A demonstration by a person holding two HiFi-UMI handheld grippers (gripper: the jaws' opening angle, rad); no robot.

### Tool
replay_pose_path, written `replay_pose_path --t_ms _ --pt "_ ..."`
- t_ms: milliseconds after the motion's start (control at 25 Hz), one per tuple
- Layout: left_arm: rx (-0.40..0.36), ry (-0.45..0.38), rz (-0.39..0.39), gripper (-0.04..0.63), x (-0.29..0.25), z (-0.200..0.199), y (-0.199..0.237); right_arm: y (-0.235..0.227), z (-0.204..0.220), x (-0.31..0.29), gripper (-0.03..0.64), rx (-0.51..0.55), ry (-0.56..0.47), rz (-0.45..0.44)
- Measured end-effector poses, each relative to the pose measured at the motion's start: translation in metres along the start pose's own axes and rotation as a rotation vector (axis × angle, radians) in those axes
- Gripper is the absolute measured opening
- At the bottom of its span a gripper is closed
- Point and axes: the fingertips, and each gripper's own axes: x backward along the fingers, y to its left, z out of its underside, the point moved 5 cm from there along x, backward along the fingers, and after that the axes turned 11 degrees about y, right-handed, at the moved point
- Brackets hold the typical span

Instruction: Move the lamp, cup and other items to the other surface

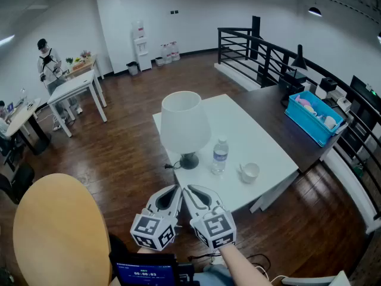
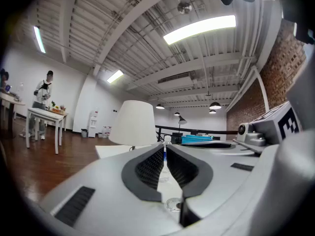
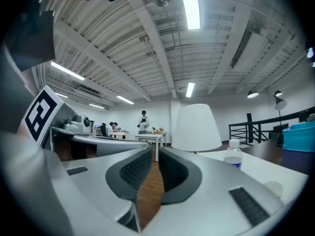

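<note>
White table (image 1: 268,137): lamp (image 1: 185,124), bottle (image 1: 220,155), cup (image 1: 250,171) along near edge. Shade hides lamp stem. Left gripper (image 1: 177,188), right gripper (image 1: 189,189) hang short of table, jaws nearly together, empty.

An open-plan loft office or lab. A dark wooden floor (image 1: 125,154) runs to a water dispenser (image 1: 141,45) at top centre, and a black metal railing (image 1: 262,52) edges the level at upper right. A white table (image 1: 256,130) stands mid-frame, with more white desks (image 1: 74,88) at upper left beside a person (image 1: 47,61). The left gripper view shows strip lights (image 2: 199,28) on a beamed ceiling (image 2: 123,28) and a brick wall (image 2: 275,77).
</note>
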Motion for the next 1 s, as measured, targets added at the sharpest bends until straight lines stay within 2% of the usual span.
replay_pose_path --t_ms 320,600,840,1000 --pt "-0.032 0.005 0.067 0.025 -0.086 -0.006 -0.06 -0.109 0.026 0.035 0.161 -0.02 -0.002 0.121" --pt "-0.042 0.043 0.116 0.025 -0.16 0.009 -0.1 -0.194 0.068 0.056 0.213 -0.048 0.067 0.236" --pt "-0.021 0.112 0.108 0.025 -0.207 0.031 -0.118 -0.246 0.106 0.049 0.272 -0.065 0.156 0.279" --pt "-0.006 0.15 0.096 0.025 -0.233 0.041 -0.121 -0.272 0.134 0.038 0.366 -0.082 0.222 0.28"
